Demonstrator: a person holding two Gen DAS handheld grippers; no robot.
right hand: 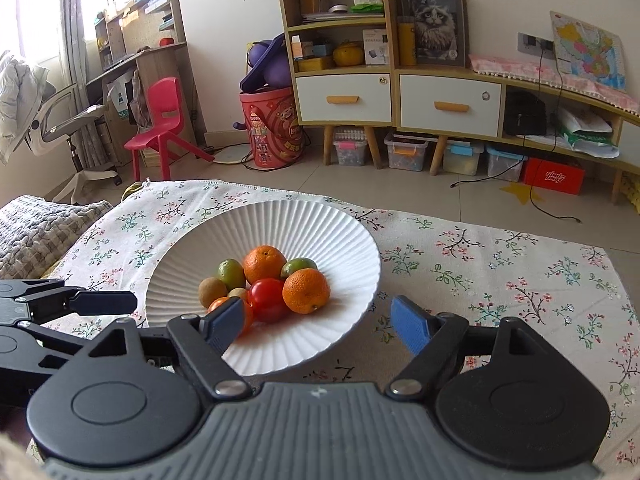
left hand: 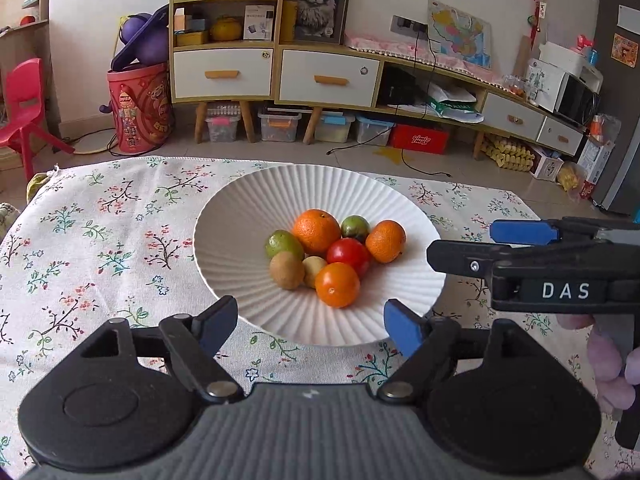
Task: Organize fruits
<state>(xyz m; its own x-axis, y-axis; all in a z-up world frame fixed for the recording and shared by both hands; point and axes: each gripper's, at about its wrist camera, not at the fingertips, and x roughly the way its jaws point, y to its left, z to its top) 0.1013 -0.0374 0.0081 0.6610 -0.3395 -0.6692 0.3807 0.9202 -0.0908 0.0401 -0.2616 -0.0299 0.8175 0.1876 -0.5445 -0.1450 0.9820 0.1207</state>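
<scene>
Fruit sits heaped at the centre of a white ribbed plate (left hand: 248, 216), which lies mid-frame on the flowered cloth of the desk (left hand: 80, 240). In the left wrist view the pile reads as three oranges, the largest (left hand: 316, 230) at the back, one (left hand: 385, 241) to the right and one (left hand: 337, 285) nearest the camera; a red tomato (left hand: 348, 255) lies between them, two green fruits (left hand: 283, 243) (left hand: 355, 227) flank the big orange, and a kiwi (left hand: 286, 270) touches a small yellowish fruit (left hand: 313, 270) at lower left of the heap.

The left claw (left hand: 310, 326) hangs at the near rim of the plate, its jaws well apart and holding nothing. The right claw (right hand: 320, 320) is likewise spread and empty, its left finger overlapping the near orange (right hand: 250, 316) in that view; whether it touches the fruit I cannot tell. Seen from the left wrist, it enters at the right edge of the frame, just beside the plate.

Risks, as I judge them: the fruits lean on one another, so lifting one from the middle could send its neighbours rolling across the shallow plate and perhaps over the rim. The tomato looks soft and could split under a hard squeeze. Round skins may slip from narrow pads. Both claws crowd the same side, so they could knock together or push the plate.
</scene>
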